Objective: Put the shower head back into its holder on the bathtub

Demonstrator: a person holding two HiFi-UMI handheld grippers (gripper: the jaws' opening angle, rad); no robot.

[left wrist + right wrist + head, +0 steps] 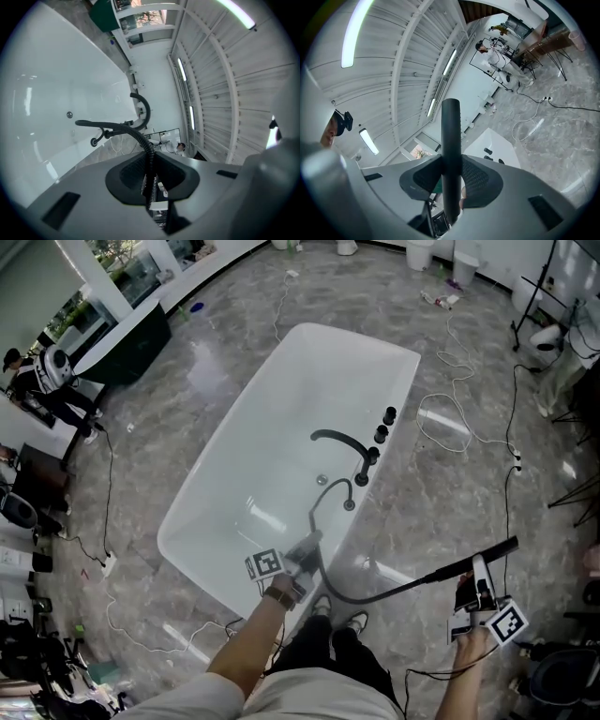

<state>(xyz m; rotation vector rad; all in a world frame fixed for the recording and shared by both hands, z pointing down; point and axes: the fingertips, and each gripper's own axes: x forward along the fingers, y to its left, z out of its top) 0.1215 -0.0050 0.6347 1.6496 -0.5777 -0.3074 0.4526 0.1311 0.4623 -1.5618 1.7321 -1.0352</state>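
the black stick-shaped shower head (489, 553) was off the bathtub (281, 381), out over the marble floor (187, 362) on the person's right, lying roughly level. the right claw (474, 585) was clenched across its shaft, which the right gripper view showed running straight up between the pads. its black hose (375, 594) sagged back to the left claw (306, 549), clenched on the ribbed hose near the tub's near rim, probably to take up slack so the head could be steered freely. beyond that, the hose arched to the fittings beside the curved spout (339, 439). which fitting was the holder i could not tell, so the head looked not yet returned.
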